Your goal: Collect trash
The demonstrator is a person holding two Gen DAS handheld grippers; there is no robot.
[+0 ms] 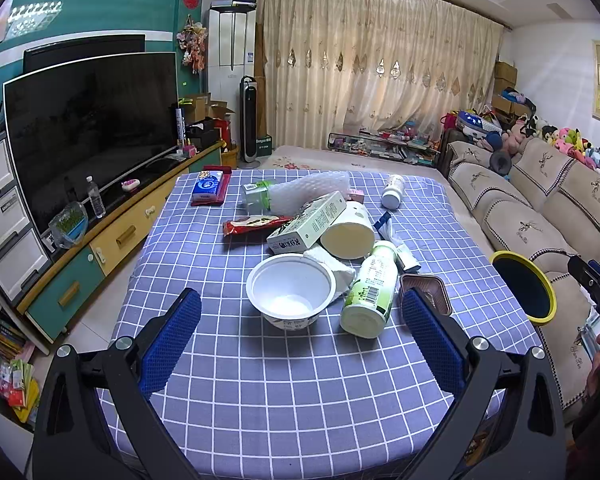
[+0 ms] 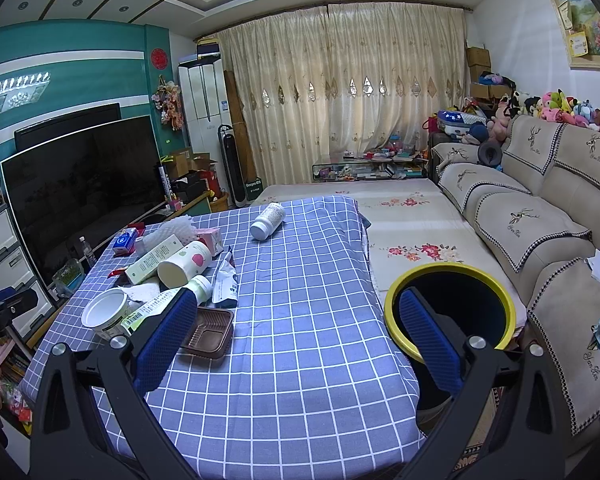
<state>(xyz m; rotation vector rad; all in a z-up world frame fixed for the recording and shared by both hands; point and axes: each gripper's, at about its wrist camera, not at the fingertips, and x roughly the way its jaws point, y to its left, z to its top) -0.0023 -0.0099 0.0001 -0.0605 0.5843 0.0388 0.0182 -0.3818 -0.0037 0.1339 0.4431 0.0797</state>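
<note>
Here both tools are held spread and empty. The left gripper [image 1: 300, 336] is best closed across the white plastic bowl [image 1: 290, 288] near the table's [image 1: 300, 400] front edge; the right gripper [image 2: 296, 332] is kept beside the yellow-rimmed bin [image 2: 448, 308] off the right edge.

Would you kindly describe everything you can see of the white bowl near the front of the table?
The white bowl is a round, thin-walled tub that looks like plastic, with a rolled rim and a printed band low on its outer wall. It stands upright and looks empty, its inside plain white. It sits on the blue checked tablecloth, at the near edge of the pile of trash. A crumpled white tissue lies against its far right side, and a green-labelled bottle lies close to its right. Neither gripper touches it.
</note>
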